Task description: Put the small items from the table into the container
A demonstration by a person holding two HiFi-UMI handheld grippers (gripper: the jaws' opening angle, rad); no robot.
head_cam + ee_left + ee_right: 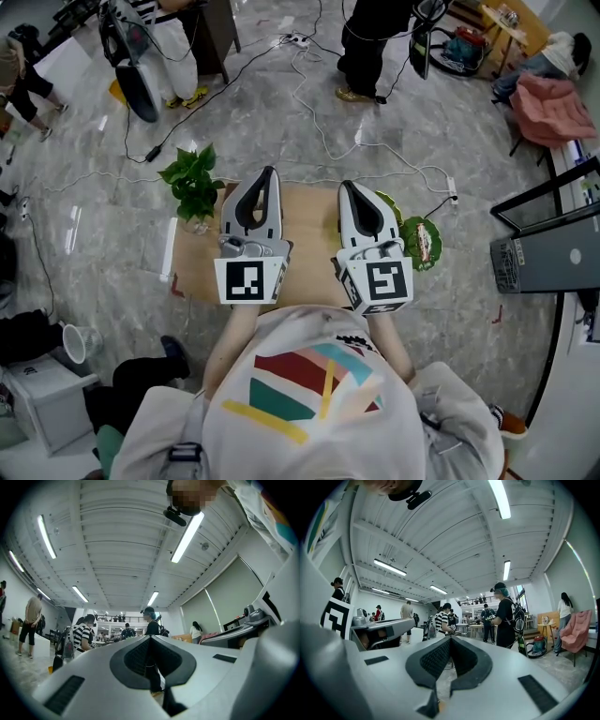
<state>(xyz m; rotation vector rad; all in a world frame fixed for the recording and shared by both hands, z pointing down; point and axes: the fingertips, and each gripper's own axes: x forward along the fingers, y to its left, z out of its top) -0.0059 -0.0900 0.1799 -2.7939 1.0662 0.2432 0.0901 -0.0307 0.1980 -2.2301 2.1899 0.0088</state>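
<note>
As they hang over the desk [309, 217], the left hand-held gripper [270, 174] and right hand-held gripper [345, 187] are clenched, empty.

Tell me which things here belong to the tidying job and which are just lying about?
Job: wooden table; left gripper and right gripper, both shut, empty; green round thing at the table's edge, perhaps.
Lying about: potted plant, floor cables, paper cup, pink chair.

Green plant [192, 183] in a clear vase, left of centre. White cables [314, 103] trail across the grey marble floor [94, 216]. Pink cloth [553, 105] on a chair, upper right. Paper cup [73, 343] on its side, lower left.
</note>
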